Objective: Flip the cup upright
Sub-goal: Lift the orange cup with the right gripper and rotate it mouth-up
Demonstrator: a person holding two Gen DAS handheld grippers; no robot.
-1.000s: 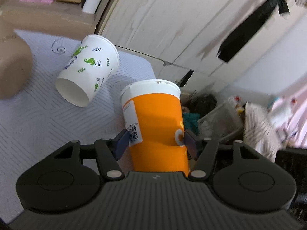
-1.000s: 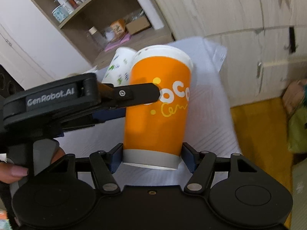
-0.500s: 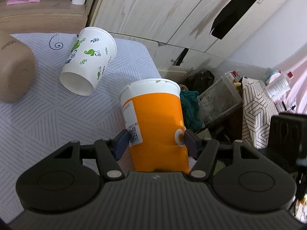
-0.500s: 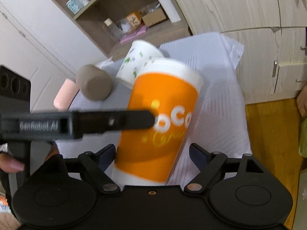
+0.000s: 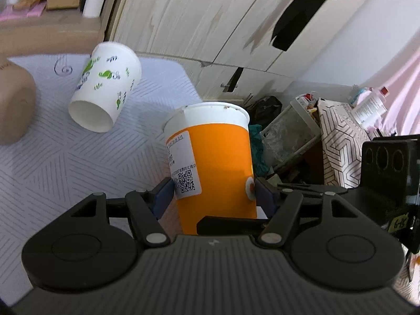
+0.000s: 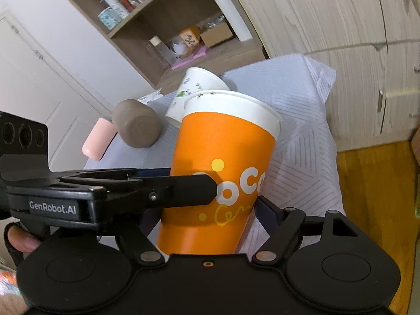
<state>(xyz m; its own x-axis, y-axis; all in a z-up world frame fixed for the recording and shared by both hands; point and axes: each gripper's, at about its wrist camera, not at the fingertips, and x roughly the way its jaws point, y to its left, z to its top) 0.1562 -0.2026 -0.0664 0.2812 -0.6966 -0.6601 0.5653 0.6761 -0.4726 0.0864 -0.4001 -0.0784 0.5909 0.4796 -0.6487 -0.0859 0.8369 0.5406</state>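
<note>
Across the left half of the left wrist view: a grey patterned tablecloth [image 5: 52, 170], carrying the cups. At centre frame, over the cloth's near right edge: the orange cup [image 5: 218, 162], rim up and close to vertical, so seemingly at or near the end of the flip. Sits between the fingers of the left gripper [image 5: 212, 194], blue pads pressed on either side of the lower wall, clamped low probably to leave the rim free and keep the cup steady while it settles.

In the right wrist view, leans a little to the right of frame, with the left gripper reaching in from the left edge across its printed side. Lower centre there: the right gripper [image 6: 210, 210], framing the foot of the cup, likely as a guard. Shows only the right pad, just beside the wall; hides the left one behind the other tool, so cannot tell whether those jaws press or stand off.

Left edge of the left wrist view: a brown cup [image 5: 13, 110], cut off by the frame. Upper left: a white cup [image 5: 105, 89] with green prints, on its side, mouth toward the camera. Left of the right wrist view: a pink object [image 6: 98, 141], too partial to name.

Hides the orange cup's base in both views, so cannot say whether it rests on the cloth or hangs above it; label [image 5: 183, 168] text too small to read
</note>
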